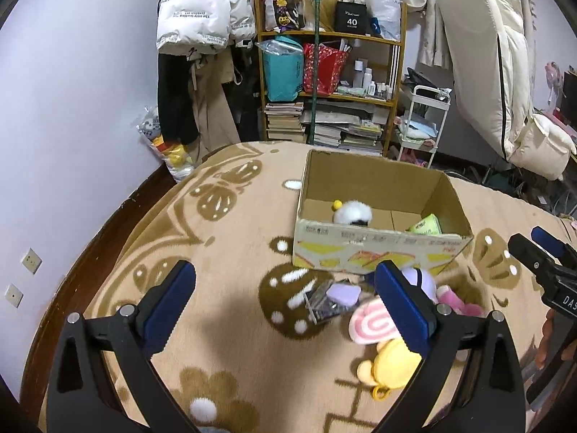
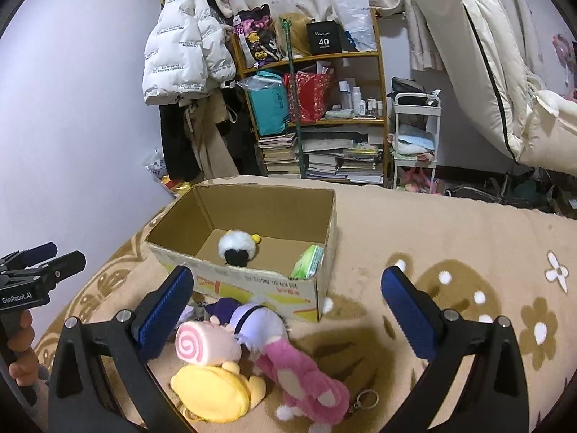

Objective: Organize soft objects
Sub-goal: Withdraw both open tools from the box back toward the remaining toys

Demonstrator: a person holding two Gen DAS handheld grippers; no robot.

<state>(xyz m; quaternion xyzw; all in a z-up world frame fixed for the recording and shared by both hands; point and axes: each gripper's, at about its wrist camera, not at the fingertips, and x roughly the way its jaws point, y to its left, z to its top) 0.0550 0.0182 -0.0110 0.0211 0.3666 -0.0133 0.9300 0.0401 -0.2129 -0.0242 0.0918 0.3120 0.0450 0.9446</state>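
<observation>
While both tongs, left and right, hang wide open over the plushies, a panda toy sits inside the cardboard box.

Both wrist views look forward, low and close over the bed; both share the cardboard box and shelf.
</observation>
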